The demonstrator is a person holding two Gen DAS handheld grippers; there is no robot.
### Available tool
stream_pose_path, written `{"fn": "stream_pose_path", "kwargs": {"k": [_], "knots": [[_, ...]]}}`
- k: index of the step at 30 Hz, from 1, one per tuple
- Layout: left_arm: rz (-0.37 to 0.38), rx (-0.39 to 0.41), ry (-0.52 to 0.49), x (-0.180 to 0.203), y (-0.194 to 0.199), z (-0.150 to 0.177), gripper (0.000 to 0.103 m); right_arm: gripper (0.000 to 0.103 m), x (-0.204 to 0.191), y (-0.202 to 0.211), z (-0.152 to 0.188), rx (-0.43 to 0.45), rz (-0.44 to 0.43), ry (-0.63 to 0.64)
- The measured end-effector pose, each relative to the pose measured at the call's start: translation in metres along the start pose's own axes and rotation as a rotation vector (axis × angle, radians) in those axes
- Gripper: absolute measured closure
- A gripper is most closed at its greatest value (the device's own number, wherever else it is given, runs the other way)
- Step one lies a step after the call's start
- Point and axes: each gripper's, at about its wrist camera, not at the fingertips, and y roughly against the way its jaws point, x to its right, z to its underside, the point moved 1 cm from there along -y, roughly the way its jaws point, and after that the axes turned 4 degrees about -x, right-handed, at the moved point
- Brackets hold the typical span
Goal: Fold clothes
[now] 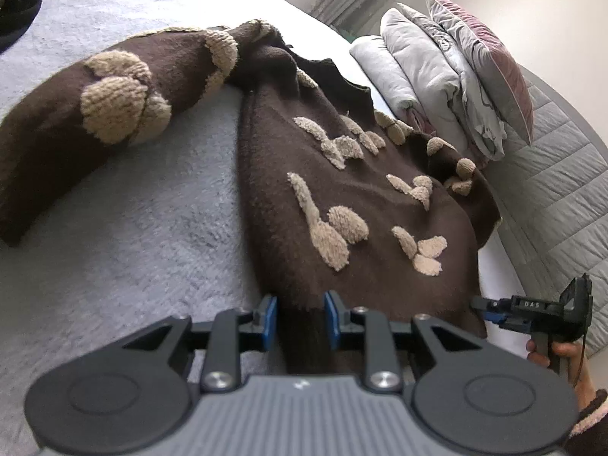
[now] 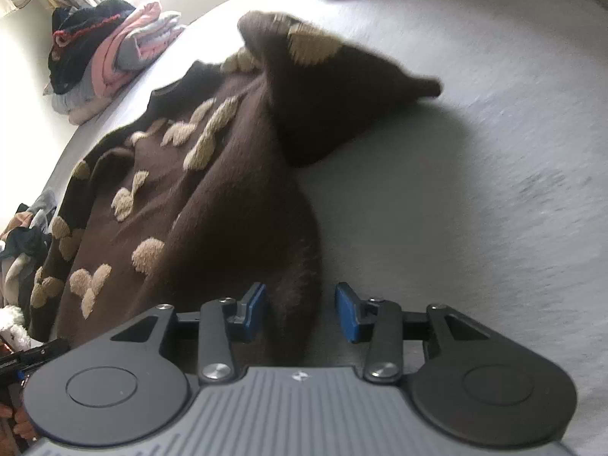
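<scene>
Left claw (image 1: 296,323): we hold it at the hem of the sweater (image 1: 361,205), jaws a narrow gap apart with a fold of brown knit running between the blue pads (image 1: 270,321). Whether the pads pinch the cloth or only straddle it, we cannot tell.

Right claw (image 2: 300,313): we hold it at the hem's other corner, jaws wider. Knit fills the left part of the gap; the right pad (image 2: 347,313) stands clear of it over bare bed. Not gripping, as far as we can judge.

Sweater: brown with tan tufted patches, lying front-up on the bed (image 1: 133,197), body roughly flat, collar at the far end from both claws. One sleeve (image 1: 87,121) lies spread out from the body on the left claw's side; the other sleeve (image 2: 342,76) is rumpled near the shoulder on the right claw's side.

Beyond the sweater: folded bedding and pillows (image 1: 448,87) past the collar; a pile of clothes (image 2: 102,49) at the bed's far edge.

Step, as we judge it: both claws at the hem corners, sleeves not tucked in, so the fold is not complete. The next move calls for a firm pinch on both corners, lifted evenly so the heavy knit does not sag or slip.
</scene>
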Motion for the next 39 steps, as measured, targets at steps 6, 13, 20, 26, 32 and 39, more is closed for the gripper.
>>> {"fn": "stream_pose_path", "kwargs": {"k": [6, 13, 20, 26, 32, 39], "knots": [[-0.017, 0.045, -0.032, 0.016, -0.001, -0.004, 0.093, 0.090, -0.005, 0.019, -0.005, 0.085, 0.011, 0.018], [-0.024, 0.133, -0.169, 0.062, 0.031, -0.003, 0.094, 0.093, -0.008, 0.047, -0.008, 0.185, 0.029, 0.043], [0.008, 0.034, -0.181, 0.074, 0.035, 0.008, 0.094, 0.093, 0.003, 0.074, 0.003, 0.205, 0.091, 0.098], [-0.002, -0.025, -0.217, 0.076, 0.038, 0.016, 0.094, 0.094, 0.008, 0.081, 0.022, 0.158, 0.120, 0.169], [-0.045, -0.133, -0.197, 0.065, 0.019, 0.019, 0.094, 0.094, 0.016, 0.066, 0.036, 0.081, 0.138, 0.199], [-0.020, -0.185, -0.072, 0.048, 0.008, 0.003, 0.083, 0.079, 0.009, 0.060, 0.029, 0.090, 0.116, 0.184]]}}
